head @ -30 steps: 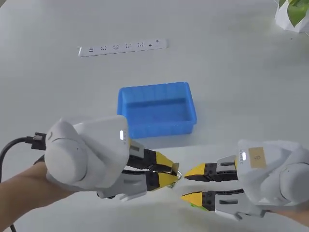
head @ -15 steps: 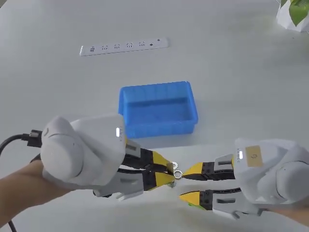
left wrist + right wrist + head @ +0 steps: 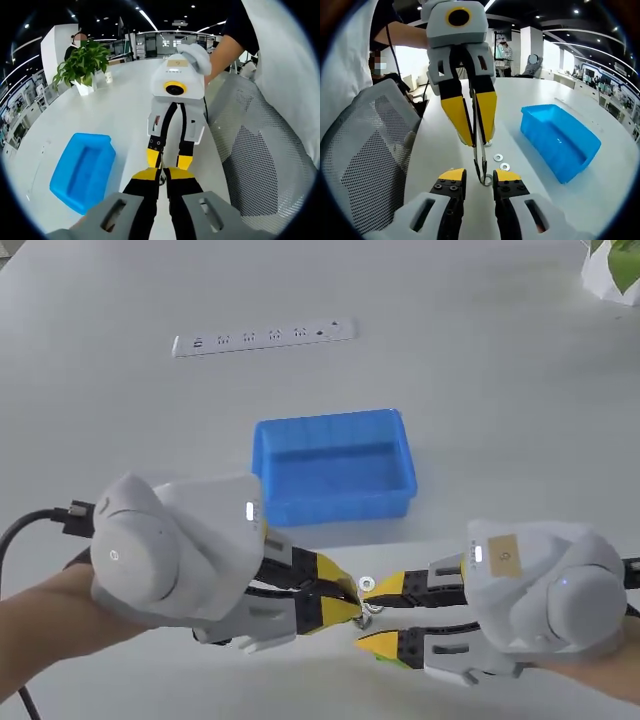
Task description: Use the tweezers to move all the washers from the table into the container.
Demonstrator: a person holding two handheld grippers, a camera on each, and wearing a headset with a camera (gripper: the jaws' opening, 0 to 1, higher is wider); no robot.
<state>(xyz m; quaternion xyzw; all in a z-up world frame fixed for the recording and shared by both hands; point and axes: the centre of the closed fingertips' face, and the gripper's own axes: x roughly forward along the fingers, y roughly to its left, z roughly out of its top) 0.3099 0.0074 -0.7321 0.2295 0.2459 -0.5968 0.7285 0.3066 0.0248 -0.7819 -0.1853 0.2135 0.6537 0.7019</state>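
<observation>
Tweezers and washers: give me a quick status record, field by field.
left gripper: shut on tweezers
tweezers tips: at one washer; whether gripped, cannot tell
right gripper: open, jaws either side of that washer
loose washers: two more on the table near it
blue container: on the table beyond both grippers, apart from them

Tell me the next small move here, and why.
Probably squeeze the left gripper's thin metal tweezers onto the small silver washer, then lift toward the blue plastic container: the tips reach that washer between the open right gripper's fingers.
</observation>
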